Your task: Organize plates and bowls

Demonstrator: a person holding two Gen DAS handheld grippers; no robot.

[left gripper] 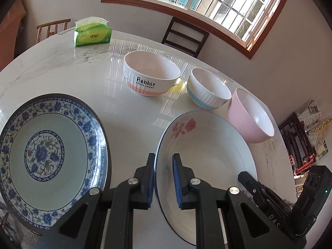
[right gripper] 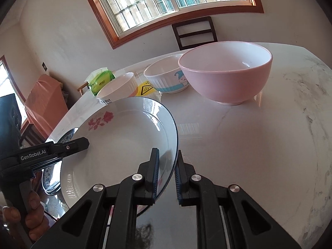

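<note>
White rose plate (left gripper: 207, 155) sits centre-bottom of both views: shallow glossy ceramic, thin dark-blue rim line, red-pink rose print on the far inner wall, nothing in it. Both grippers clamp it. Left gripper (left gripper: 164, 178) pinches the plate's left rim in the left wrist view, blue pads on either side of the edge; right gripper (right gripper: 167, 174) is closed on the right rim in the right wrist view. Blue floral plate (left gripper: 49, 157) at lower left of the left view: wide rim with blue vine pattern, dark edge, pale green well with a flower medallion, empty, lying on the table (left gripper: 132, 114), which is a glossy white marble-look top. Three round bowls in a row above centre, all empty: Rabbit bowl (left gripper: 151, 74), ribbed white with peach band and black lettering; blue-banded bowl (left gripper: 208, 91), ribbed white; pink bowl (left gripper: 251, 117), smooth matte pink outside, white inside. Yellow sticker (left gripper: 177, 87) lies between the first two. Green tissue pack (left gripper: 92, 32) at upper left, open on top.
</note>
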